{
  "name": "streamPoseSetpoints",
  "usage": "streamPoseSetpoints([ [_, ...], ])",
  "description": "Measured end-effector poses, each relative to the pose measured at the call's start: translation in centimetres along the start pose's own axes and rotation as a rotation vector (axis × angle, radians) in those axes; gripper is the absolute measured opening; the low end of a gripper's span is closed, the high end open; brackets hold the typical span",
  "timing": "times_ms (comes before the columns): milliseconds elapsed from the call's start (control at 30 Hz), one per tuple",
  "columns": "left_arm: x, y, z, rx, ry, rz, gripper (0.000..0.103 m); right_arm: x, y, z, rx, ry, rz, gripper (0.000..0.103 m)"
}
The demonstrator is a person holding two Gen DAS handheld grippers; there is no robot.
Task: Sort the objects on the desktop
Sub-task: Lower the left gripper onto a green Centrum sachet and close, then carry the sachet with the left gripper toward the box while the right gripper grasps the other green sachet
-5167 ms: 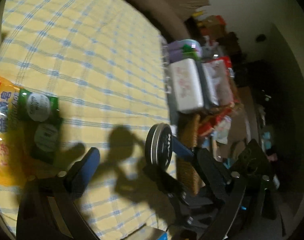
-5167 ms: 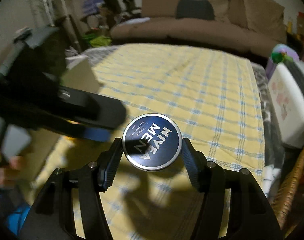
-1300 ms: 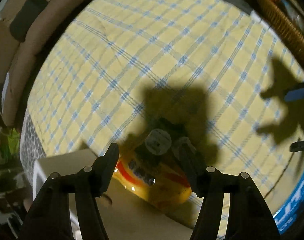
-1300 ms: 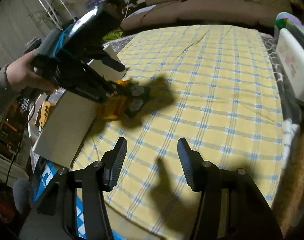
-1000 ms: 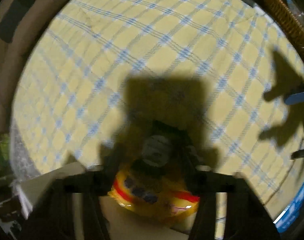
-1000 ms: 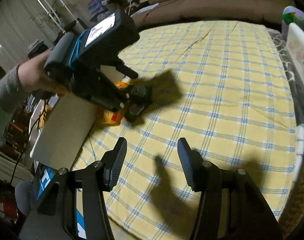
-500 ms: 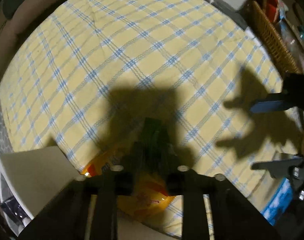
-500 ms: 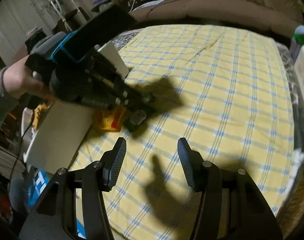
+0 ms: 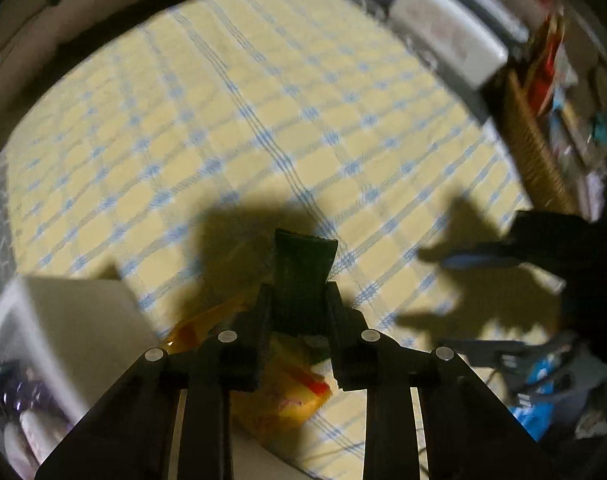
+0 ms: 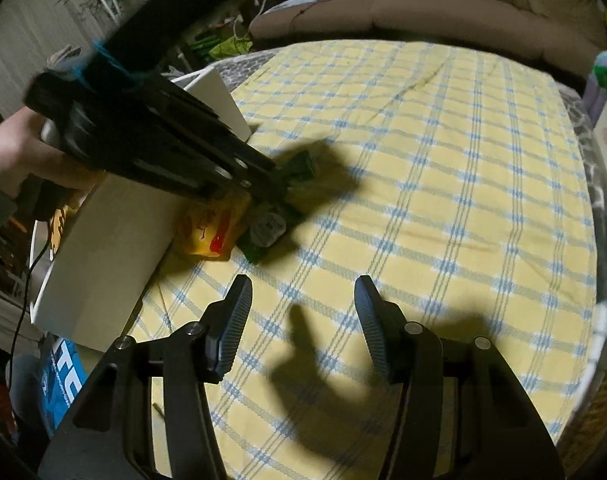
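My left gripper [image 9: 299, 300] is shut on a dark green packet [image 9: 303, 276] and holds it just above the yellow checked tablecloth [image 9: 263, 112]. In the right wrist view the green packet [image 10: 271, 220] with round grey discs hangs from the left gripper [image 10: 271, 184]. A yellow-orange snack bag [image 9: 287, 392] lies under it, against the white box; it also shows in the right wrist view [image 10: 211, 228]. My right gripper [image 10: 301, 316] is open and empty above the cloth's near part.
A white box [image 10: 115, 232] stands at the table's left edge [image 9: 67, 332]. A white pouch [image 9: 443, 36] and a wicker basket [image 9: 531, 148] stand past the right edge. A brown sofa [image 10: 443, 12] is behind the table.
My left gripper has closed on the green packet and lifted it off the snack bag. The right gripper, earlier holding a Nivea tin, is now open and empty.
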State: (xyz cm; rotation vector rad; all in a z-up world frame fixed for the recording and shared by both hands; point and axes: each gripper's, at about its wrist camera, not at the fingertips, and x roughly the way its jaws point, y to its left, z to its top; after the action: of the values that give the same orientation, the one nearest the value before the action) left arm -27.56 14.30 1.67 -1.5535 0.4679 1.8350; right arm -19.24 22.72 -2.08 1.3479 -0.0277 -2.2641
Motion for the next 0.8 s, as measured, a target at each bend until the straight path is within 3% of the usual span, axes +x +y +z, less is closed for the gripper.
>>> streamPoseSetpoints([
  [100,-2.9,0.7,-1.3,-0.032,-0.062,-0.050,0.024,0.9,1.1,1.2,-0.089,0.003,-0.027,0.051],
  [233,-6.5,4.3,-4.1,-0.099,-0.135,-0.097,0.024,3.2,2.8,2.9,-0.208,0.025,-0.025,0.051],
  [467,-8.5,8.1,-10.3,-0.187,-0.177,-0.149,0.024,7.7,4.7,3.8,-0.451,0.129,-0.050,0.051],
  [500,-8.6,8.4,-10.9,-0.192,-0.184,-0.155,0.024,8.3,4.9,3.8,-0.485,0.151,-0.057,0.052],
  [567,-9.0,8.7,-11.6,-0.201,-0.204,-0.170,0.024,9.2,4.8,3.9,-0.526,0.171,-0.080,0.065],
  [700,-10.1,9.0,-13.3,-0.213,-0.255,-0.221,0.024,9.9,4.4,4.1,-0.528,0.172,-0.049,0.068],
  [800,-10.7,9.1,-15.0,-0.227,-0.274,-0.230,0.024,9.4,4.1,4.0,-0.517,0.162,-0.021,0.051],
])
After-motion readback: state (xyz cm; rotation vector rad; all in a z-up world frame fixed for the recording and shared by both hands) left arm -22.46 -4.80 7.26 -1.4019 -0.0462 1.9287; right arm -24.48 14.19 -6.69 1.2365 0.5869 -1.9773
